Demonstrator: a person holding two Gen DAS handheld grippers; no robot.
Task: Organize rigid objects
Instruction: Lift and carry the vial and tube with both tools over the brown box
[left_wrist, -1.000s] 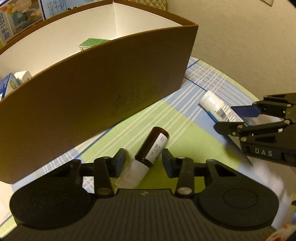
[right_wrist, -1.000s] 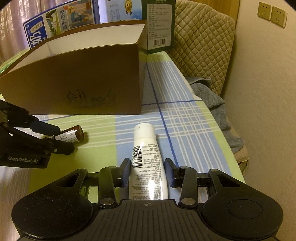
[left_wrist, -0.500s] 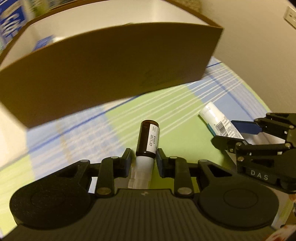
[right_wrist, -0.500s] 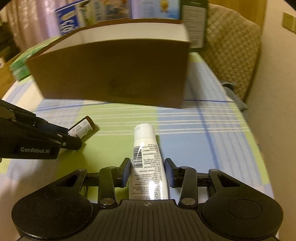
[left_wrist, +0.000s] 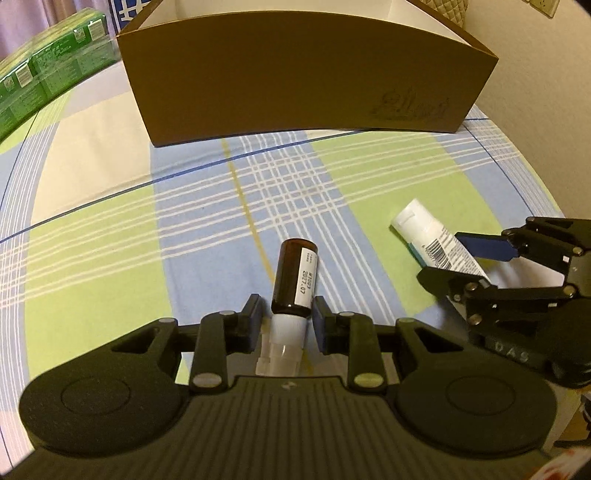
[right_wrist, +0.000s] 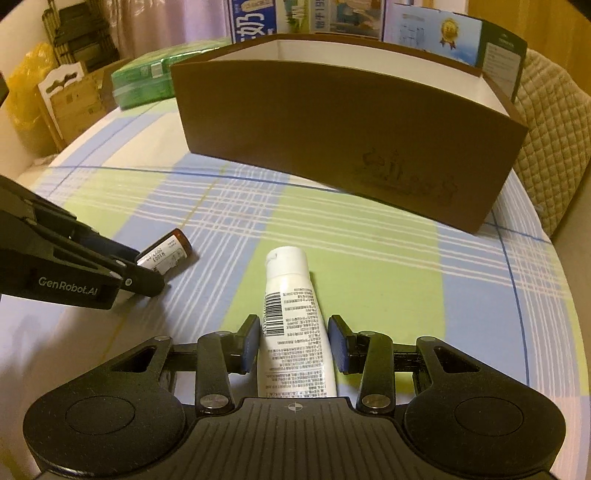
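Gripping a small brown bottle (left_wrist: 293, 275) at its white cap end, the left gripper (left_wrist: 286, 321) has its 2 jaws nearly closed, pads pressed against both sides of the neck. The bottle lies flat on the checked tablecloth (left_wrist: 110, 236), dark base pointing toward the brown box (left_wrist: 306, 74), white label facing up. From the right wrist view the same bottle (right_wrist: 166, 254) shows beyond the tips of the left gripper (right_wrist: 147, 275), resting on the tablecloth (right_wrist: 369, 266).

Right gripper (right_wrist: 293, 341): jaws set about the width of the white tube (right_wrist: 291, 314). The left pad touches the tube at the barcode; whether the right pad makes contact cannot be told, as a thin gap seems to show there. The tube lies flat, cap pointing toward the box (right_wrist: 351, 129). In the left wrist view the tube (left_wrist: 424, 232) sits between the blue pads of the right gripper (left_wrist: 465, 258), well to the right of the bottle.

The box stands upright at the far side of the cloth, open at the top, white inside, apart from both items. Green packs (left_wrist: 44, 77) lie to its left, just beside its corner. Printed cartons (right_wrist: 332, 14) stand behind it. A quilted cushion (right_wrist: 554, 122) is at the right.
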